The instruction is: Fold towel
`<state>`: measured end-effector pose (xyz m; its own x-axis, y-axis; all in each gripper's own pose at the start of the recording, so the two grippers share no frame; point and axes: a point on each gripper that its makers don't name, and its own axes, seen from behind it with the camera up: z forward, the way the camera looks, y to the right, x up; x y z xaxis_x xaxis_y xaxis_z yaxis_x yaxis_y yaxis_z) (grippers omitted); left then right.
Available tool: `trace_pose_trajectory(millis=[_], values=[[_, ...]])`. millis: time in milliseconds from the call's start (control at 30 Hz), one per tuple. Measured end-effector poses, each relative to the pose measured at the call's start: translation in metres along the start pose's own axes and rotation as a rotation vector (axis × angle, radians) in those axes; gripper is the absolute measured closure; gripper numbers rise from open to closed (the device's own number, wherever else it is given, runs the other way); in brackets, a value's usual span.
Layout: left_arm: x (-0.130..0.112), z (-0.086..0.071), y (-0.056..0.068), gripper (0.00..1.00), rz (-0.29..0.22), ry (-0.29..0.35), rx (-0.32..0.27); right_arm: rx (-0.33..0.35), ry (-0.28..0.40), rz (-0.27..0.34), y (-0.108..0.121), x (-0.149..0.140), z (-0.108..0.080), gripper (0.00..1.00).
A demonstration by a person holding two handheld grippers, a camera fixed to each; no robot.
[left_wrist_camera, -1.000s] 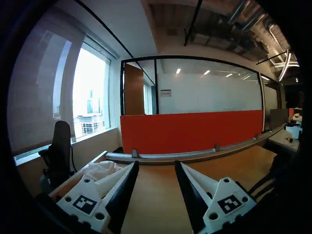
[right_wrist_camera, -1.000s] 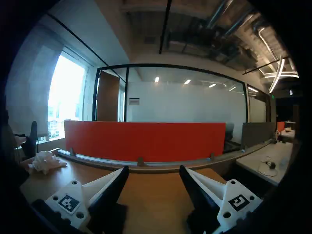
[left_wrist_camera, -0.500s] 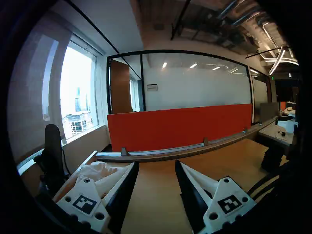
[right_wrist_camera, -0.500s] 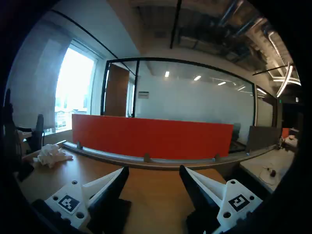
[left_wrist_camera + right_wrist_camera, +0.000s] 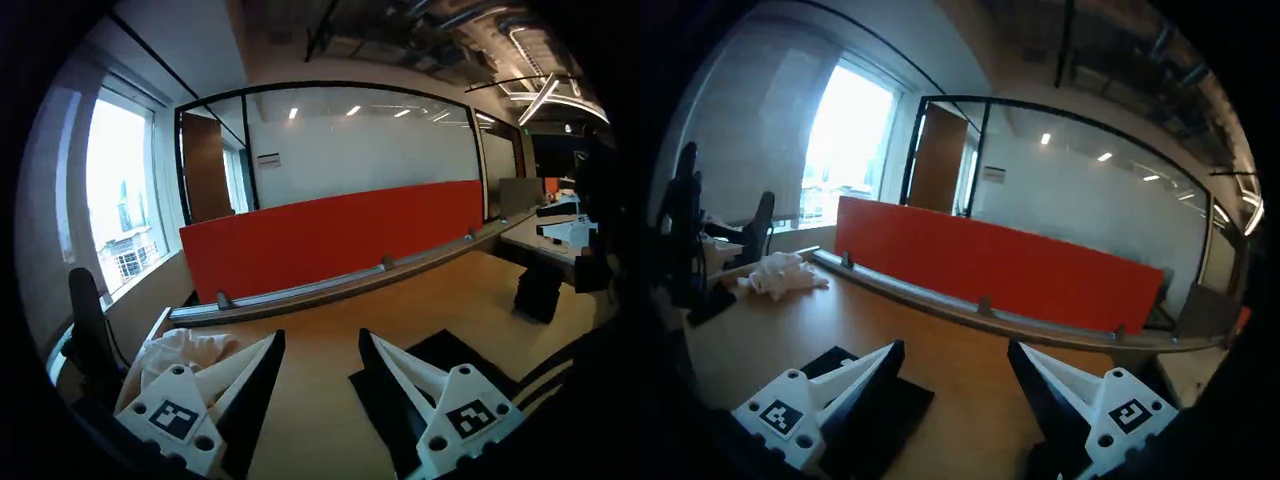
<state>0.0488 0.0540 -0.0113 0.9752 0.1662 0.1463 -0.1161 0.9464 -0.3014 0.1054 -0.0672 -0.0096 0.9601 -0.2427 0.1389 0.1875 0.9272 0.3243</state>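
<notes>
- Two white plastic fingers of the left gripper (image 5: 320, 336) reach up from the bottom of the left gripper view. They are spread wide apart with nothing between them, above a light brown wooden desk (image 5: 448, 292).
- The crumpled white cloth towel (image 5: 180, 350) lies in a heap at the near left corner of the desk. It sits just beside the left finger, which partly hides it, and the tool does not touch it.
- A flat black rectangular mat (image 5: 452, 350) lies on the desk under and beyond the right finger.
- A small black block (image 5: 538, 292) stands farther right on the desk, well apart from the towel.
- A long orange divider panel (image 5: 336, 232) runs along the far edge of the desk. A black office chair (image 5: 82, 320) stands at the left, below a bright window (image 5: 120, 208).
- In the right gripper view, the right gripper (image 5: 954, 348) is likewise spread wide and holds nothing, hovering over the desk (image 5: 776, 328).
- The towel (image 5: 782, 274) lies bunched at the far left end of the desk, near the divider panel (image 5: 1000, 268) and well apart from the fingers.
- The black mat (image 5: 888, 404) lies beneath the left finger, near the bottom edge.
- The office chair (image 5: 762, 226) stands behind the towel, in front of the window (image 5: 844, 152).
</notes>
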Motion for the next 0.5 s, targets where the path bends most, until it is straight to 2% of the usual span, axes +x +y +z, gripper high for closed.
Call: trace_pose_trajectory(millis=[267, 500], values=[[-0.011, 0.0, 0.023, 0.33, 0.035, -0.039, -0.084, 0.121, -0.06, -0.047, -0.026, -0.01, 0.003, 0.0], [-0.024, -0.001, 0.035, 0.33, 0.035, -0.066, -0.127, 0.181, -0.099, -0.043, -0.042, -0.023, 0.005, 0.0]])
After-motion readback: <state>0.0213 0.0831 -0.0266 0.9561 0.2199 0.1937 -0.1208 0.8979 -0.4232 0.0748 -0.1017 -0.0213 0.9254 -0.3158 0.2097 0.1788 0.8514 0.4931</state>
